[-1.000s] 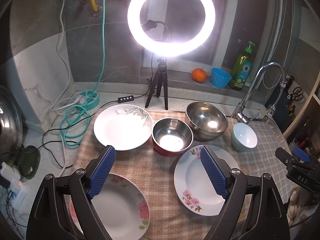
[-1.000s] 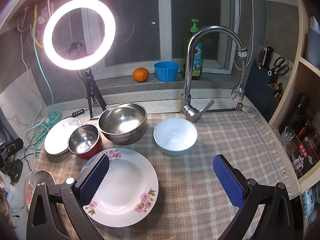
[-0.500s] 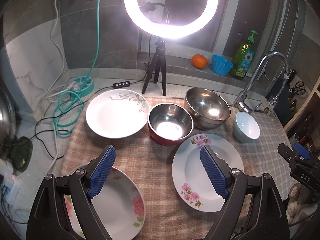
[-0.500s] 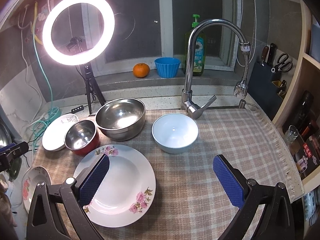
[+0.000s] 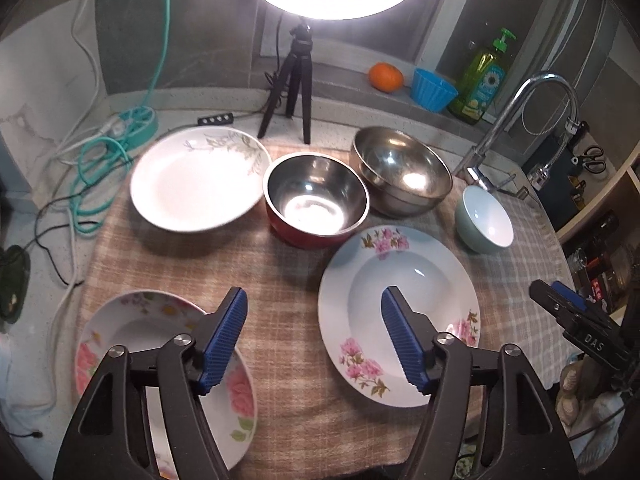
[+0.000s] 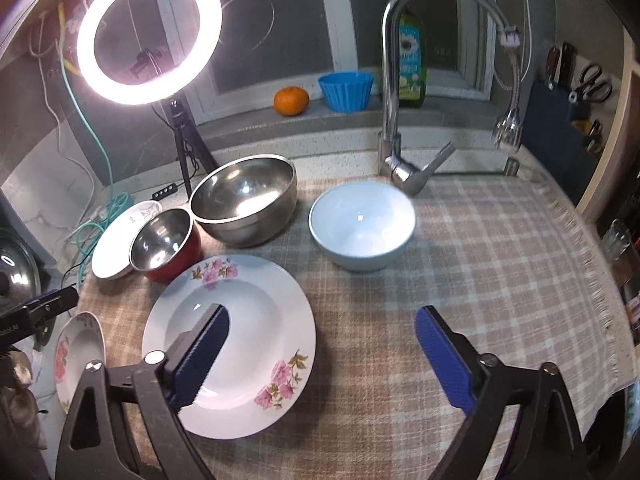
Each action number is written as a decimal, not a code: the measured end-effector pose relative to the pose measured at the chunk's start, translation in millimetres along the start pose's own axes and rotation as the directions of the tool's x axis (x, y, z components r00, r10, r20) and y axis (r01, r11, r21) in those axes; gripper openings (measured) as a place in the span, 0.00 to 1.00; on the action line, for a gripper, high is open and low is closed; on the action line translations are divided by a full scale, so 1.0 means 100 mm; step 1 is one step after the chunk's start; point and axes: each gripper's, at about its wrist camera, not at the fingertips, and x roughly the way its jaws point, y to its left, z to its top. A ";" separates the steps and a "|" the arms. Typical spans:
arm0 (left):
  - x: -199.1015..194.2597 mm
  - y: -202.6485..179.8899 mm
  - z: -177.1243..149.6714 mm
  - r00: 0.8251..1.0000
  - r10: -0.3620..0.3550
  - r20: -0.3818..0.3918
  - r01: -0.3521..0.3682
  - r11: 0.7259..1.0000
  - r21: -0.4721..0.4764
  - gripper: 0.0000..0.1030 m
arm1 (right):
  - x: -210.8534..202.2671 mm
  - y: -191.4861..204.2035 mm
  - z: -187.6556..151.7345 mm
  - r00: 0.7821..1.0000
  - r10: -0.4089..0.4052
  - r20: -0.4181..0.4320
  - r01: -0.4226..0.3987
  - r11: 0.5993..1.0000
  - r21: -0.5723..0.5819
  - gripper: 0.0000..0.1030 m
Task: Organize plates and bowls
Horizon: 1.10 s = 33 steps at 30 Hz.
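On the checked cloth (image 5: 280, 264) stand a leaf-patterned plate (image 5: 192, 180), a red steel-lined bowl (image 5: 316, 200), a large steel bowl (image 5: 400, 172), a pale blue bowl (image 5: 486, 220), a pink-flower plate (image 5: 400, 312) and a rose plate (image 5: 132, 344). My left gripper (image 5: 314, 300) hovers over bare cloth between the last two plates, its jaws closing with nothing in them. My right gripper (image 6: 322, 316) hangs low, jaws closing and gripping nothing. Its left finger is over the pink-flower plate (image 6: 256, 312), its right finger over cloth, in front of the pale blue bowl (image 6: 362, 232).
A ring light on a tripod (image 5: 296, 76) and a faucet (image 6: 394, 92) stand behind the dishes. Cables (image 5: 96, 168) lie at the left. An orange (image 6: 291, 101), a blue cup (image 6: 346, 86) and a soap bottle (image 5: 482, 80) sit on the sill. Shelves flank the right edge.
Both grippers have sunk toward the cloth and tilted further down, so the dishes look nearer. Both pairs of jaws have narrowed. No dish has moved.
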 end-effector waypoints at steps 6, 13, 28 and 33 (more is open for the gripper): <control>0.23 -0.01 -0.06 0.994 -0.052 -0.094 0.049 0.998 -0.032 0.41 | 0.30 -0.16 -0.07 0.988 0.107 -0.113 -0.097 0.992 0.084 0.53; 0.46 0.01 -0.06 0.984 -0.078 -0.160 0.068 0.996 -0.064 0.31 | 0.54 -0.25 -0.14 0.970 0.153 -0.187 -0.132 0.984 0.120 0.39; 0.76 0.14 -0.04 0.966 -0.117 -0.230 0.082 0.985 -0.153 0.22 | 0.96 -0.34 -0.11 0.925 0.257 -0.282 -0.201 0.956 0.212 0.27; 0.82 0.16 -0.03 0.962 -0.122 -0.244 0.084 0.983 -0.161 0.18 | 1.05 -0.33 -0.12 0.912 0.278 -0.303 -0.216 0.951 0.223 0.27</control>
